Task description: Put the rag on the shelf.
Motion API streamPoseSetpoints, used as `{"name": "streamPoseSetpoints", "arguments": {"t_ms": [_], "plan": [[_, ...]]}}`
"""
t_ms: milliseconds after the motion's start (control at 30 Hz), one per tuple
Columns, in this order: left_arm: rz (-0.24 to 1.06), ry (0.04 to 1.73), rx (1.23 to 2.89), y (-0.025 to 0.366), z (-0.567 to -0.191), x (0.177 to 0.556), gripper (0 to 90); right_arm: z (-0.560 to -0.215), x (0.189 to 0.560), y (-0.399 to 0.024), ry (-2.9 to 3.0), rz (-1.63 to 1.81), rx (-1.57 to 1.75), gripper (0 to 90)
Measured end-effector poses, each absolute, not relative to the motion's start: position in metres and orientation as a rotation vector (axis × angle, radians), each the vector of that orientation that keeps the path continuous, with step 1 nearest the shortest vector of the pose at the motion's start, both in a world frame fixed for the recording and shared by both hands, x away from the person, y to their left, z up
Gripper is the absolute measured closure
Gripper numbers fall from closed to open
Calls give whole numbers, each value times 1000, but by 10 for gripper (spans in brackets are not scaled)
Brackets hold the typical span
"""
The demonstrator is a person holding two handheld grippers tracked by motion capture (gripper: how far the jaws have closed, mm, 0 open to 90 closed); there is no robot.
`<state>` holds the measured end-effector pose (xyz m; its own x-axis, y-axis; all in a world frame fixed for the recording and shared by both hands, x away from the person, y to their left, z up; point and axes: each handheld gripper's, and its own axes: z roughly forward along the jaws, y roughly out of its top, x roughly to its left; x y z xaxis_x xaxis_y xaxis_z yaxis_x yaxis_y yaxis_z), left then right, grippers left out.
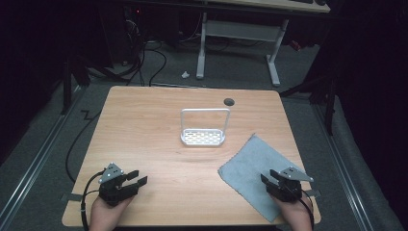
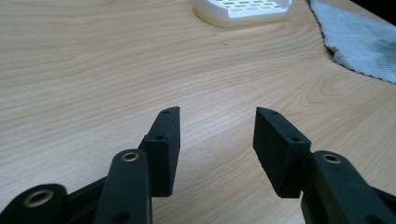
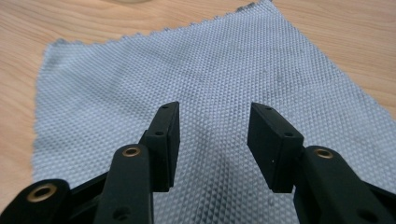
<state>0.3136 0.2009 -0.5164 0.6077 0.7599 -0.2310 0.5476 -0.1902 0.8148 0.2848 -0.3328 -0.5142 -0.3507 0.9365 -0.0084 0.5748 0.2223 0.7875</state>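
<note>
Dark all around, cables on the grey floor beyond, and under me a pale wooden table (image 1: 144, 120) lit from above. My left gripper (image 1: 137, 179) sits near the table's front left corner, over bare wood, jaws spread apart with nothing between them; in the left gripper view I see only wood grain in the gap. My right gripper (image 1: 268, 179) is over at the front right, right above the grey cloth (image 1: 250, 161), and its jaws are parted too, gripping nothing. In the right gripper view the cloth (image 3: 187, 84) spreads flat beneath and ahead of the jaws, its waffle weave sharp, its zigzag edge running along the far side; whether the jaw tips touch the fabric I cannot tell. That cloth lies at an angle on the right half of the table, one corner pointing toward the white rack (image 1: 203, 134), another reaching the front edge by my right hand. White rack stands upright near the middle of the table, well apart from both grippers, with a tall hoop handle over a slotted base. From the left gripper view, rack (image 2: 243, 11) and cloth (image 2: 359, 44) both sit far ahead, near each other but not touching.
</note>
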Motion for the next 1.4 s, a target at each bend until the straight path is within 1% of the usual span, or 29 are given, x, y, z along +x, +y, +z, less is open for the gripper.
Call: {"name": "streamPoseSetpoints", "arguments": {"t_ms": [267, 367, 400, 433, 467, 500, 533, 733, 900, 1233, 1267, 1367, 1400], "plan": [[284, 1009, 1901, 189, -517, 313, 504, -511, 278, -335, 2006, 972, 1371, 555], [289, 1004, 1901, 188, -517, 314, 504, -511, 275, -335, 2020, 953, 1356, 591], [287, 1004, 1896, 189, -517, 315, 504, -511, 275, -335, 2020, 953, 1356, 591], [278, 1006, 1890, 189, -517, 315, 504, -512, 272, -335, 2028, 947, 1354, 774], [275, 1005, 1887, 189, -517, 316, 504, -512, 270, -334, 2046, 947, 1342, 855], [275, 1005, 1887, 189, -517, 316, 504, -512, 270, -334, 2046, 947, 1342, 855], [273, 1004, 1890, 189, -517, 316, 504, -514, 268, -333, 2073, 927, 1327, 900], [268, 997, 1883, 186, -516, 317, 504, -521, 268, -328, 2154, 883, 1334, 900], [269, 996, 1883, 187, -516, 317, 509, -525, 266, -312, 2215, 909, 1304, 900], [283, 1001, 1880, 187, -515, 315, 505, -524, 260, -256, 2380, 1044, 1140, 900], [286, 1003, 1875, 188, -515, 314, 505, -521, 261, -257, 2357, 1054, 1140, 900], [287, 1011, 1866, 191, -515, 313, 506, -514, 271, -281, 2219, 1022, 1212, 900], [287, 1011, 1866, 191, -515, 313, 506, -514, 271, -281, 2219, 1022, 1212, 900]]}}
